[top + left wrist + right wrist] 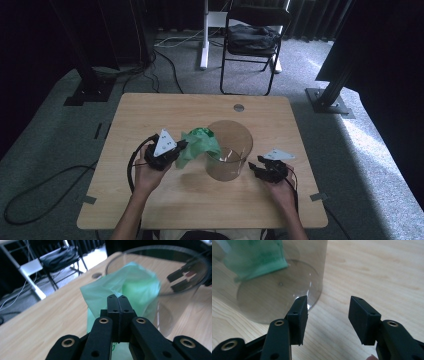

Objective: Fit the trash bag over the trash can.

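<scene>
A light wooden bench (150, 205) stands on grey carpet (50, 150). Beyond the bench, a black folding chair (252, 37) carries a dark bag (252, 39) before dark curtains. Daylight falls right of the bench; cables (35, 192) trail left.

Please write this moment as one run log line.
left hand-held gripper: shut on green bag | right hand-held gripper: open, beside clear container

Table (150, 200): pale wood, matt, fine straight grain. Clear cylindrical bin (231, 150) on the table: transparent smoky plastic, smooth, glossy, with highlights on wall and base. Green bag (199, 145) beside the bin: thin translucent plastic film, crinkled, soft sheen. Left gripper (119, 301) and right gripper (328, 308): black matt plastic jaws, brass-coloured metal rivets.
</scene>
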A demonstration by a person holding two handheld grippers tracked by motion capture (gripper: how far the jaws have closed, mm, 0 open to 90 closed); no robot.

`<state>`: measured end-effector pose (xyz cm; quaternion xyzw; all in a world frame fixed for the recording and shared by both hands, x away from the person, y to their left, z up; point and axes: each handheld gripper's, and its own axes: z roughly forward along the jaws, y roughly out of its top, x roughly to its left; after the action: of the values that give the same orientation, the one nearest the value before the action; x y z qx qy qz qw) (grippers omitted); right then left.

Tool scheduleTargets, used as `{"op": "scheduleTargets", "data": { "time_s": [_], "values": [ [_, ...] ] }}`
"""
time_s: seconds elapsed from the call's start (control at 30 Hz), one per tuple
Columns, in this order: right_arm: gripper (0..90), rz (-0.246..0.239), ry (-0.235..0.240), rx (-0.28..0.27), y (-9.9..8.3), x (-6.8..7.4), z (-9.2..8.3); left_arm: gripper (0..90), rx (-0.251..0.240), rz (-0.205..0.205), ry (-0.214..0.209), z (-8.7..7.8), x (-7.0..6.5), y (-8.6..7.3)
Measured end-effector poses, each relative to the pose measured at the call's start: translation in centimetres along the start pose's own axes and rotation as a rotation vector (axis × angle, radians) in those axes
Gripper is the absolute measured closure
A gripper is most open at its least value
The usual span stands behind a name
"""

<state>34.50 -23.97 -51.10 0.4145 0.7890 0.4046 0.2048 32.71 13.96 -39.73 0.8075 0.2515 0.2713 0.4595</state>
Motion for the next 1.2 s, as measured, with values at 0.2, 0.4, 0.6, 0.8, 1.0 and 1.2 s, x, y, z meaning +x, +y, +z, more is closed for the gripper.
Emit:
{"op": "scheduleTargets", "data": {
  "time_s": [0.2, 0.4, 0.6, 0.8, 1.0, 1.2],
  "values": [
    [46.5, -0.002, 0.007, -0.037, 1.0, 0.0, -1.5, 90.0, -0.039, 0.019, -0.025, -0.4, 0.0, 2.0],
    [48.2, -0.018, 0.013, -0.091, 2.5, 0.1, -3.3, 90.0, -0.056, 0.04, -0.035, -0.5, 0.0, 3.3],
    [52.5, -0.081, 0.007, -0.115, 4.2, 0.8, -4.6, 90.0, -0.071, 0.064, -0.047, -0.6, -0.3, 4.6],
    [56.1, -0.114, -0.009, -0.14, 5.7, 1.0, -5.5, 90.0, -0.097, 0.08, -0.064, -0.6, -0.5, 5.9],
    [57.3, -0.115, 0.019, -0.19, 7.0, 1.4, -6.6, 90.0, -0.118, 0.104, -0.079, -0.5, -1.0, 7.3],
    [57.3, -0.143, 0.073, -0.241, 8.6, 2.6, -7.3, 90.0, -0.123, 0.127, -0.097, 0.0, -1.7, 8.3]
  ]
}}
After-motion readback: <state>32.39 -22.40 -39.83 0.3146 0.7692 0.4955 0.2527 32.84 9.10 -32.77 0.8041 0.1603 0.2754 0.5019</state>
